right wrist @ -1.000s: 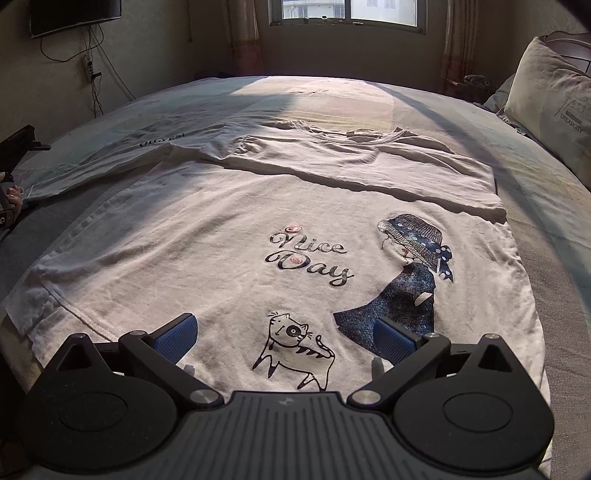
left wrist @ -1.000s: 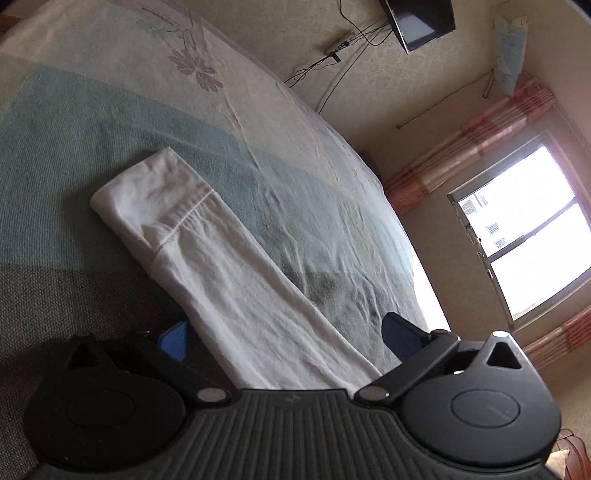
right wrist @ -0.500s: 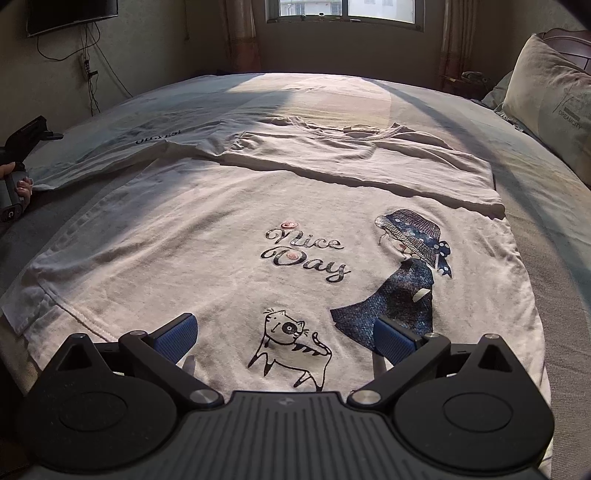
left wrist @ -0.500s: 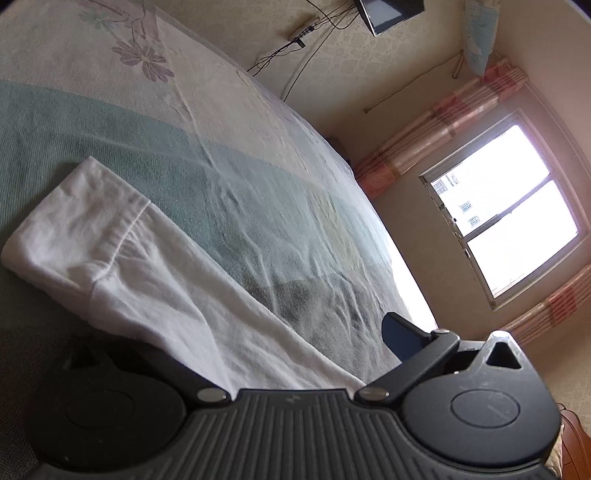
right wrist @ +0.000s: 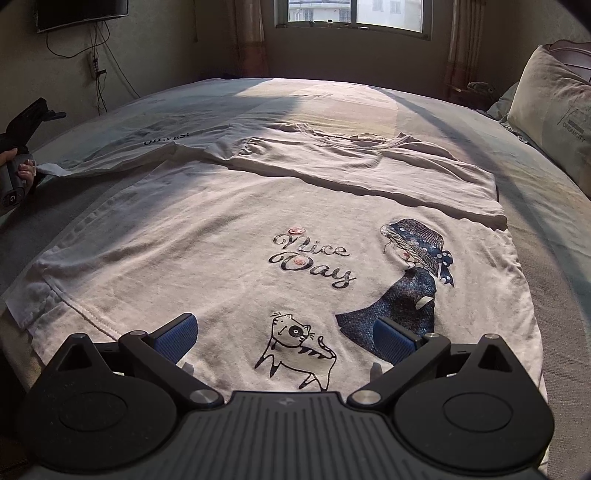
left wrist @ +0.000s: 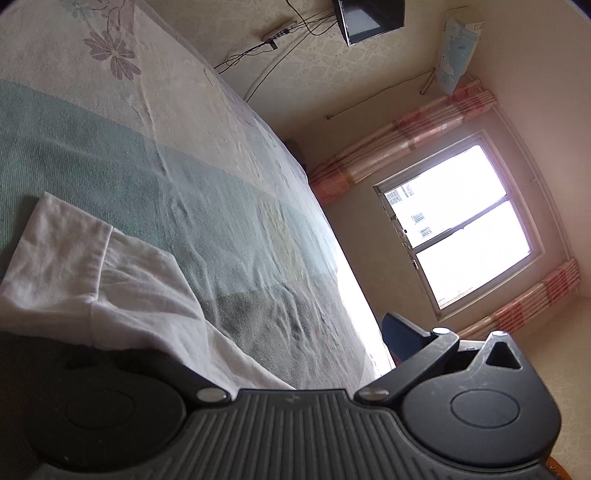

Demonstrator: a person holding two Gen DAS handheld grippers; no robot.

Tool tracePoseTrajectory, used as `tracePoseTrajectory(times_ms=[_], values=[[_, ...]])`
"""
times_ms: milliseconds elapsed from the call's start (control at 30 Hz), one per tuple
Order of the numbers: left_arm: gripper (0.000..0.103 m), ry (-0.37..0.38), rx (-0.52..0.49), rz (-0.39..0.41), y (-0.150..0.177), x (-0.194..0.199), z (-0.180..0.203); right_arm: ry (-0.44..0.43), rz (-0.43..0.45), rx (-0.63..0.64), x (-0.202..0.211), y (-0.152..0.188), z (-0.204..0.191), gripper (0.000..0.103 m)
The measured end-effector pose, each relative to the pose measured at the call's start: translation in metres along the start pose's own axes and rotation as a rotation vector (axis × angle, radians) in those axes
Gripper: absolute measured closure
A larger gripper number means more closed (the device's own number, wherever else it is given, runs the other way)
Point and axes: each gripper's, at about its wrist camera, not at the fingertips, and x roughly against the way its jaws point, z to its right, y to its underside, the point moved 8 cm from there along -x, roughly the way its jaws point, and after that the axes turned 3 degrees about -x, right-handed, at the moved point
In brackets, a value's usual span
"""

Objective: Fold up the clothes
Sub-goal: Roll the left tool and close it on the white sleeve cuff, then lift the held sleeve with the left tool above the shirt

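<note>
A white long-sleeved shirt (right wrist: 221, 240) with a "Nice Day" print lies flat on the bed, front side up. One sleeve (right wrist: 369, 173) is folded across the chest. The other sleeve (right wrist: 110, 158) stretches out to the left. My right gripper (right wrist: 286, 338) is open just above the hem, beside the cat print. In the left wrist view, the outstretched sleeve's cuff end (left wrist: 103, 280) drapes over my left gripper's (left wrist: 284, 343) left finger and hides it. The right finger (left wrist: 402, 336) stands wide apart, so the jaws are open. A hand holding the left gripper (right wrist: 22, 147) shows at the sleeve's tip.
The striped bedspread (left wrist: 110, 147) runs toward a wall with a window (left wrist: 458, 221) and pink curtains. A TV (left wrist: 373, 16) with dangling cables hangs on the wall. A pillow (right wrist: 554, 110) leans at the bed's right side.
My left gripper has slid in under the sleeve's end, so the cuff now covers its left finger. The right gripper has hardly moved.
</note>
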Motion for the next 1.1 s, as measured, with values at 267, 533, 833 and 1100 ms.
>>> tracePoseTrajectory(times_ms=[267,533,833,1100], values=[[0.001,-0.002,-0.079,-0.035,-0.001,-0.004,0.037,-0.039,0.045,0.025,0.017,-0.006,-0.007,0.000],[0.001,0.018,-0.105,-0.120,0.009,-0.020,0.101,-0.145,0.029,0.016,0.023,-0.016,-0.014,0.000],[0.001,0.061,-0.169,-0.182,0.030,-0.038,0.164,-0.229,-0.008,0.016,0.006,-0.072,-0.023,0.000],[0.001,0.097,-0.173,-0.208,0.046,-0.046,0.211,-0.232,-0.041,0.033,-0.002,-0.044,-0.021,0.000]])
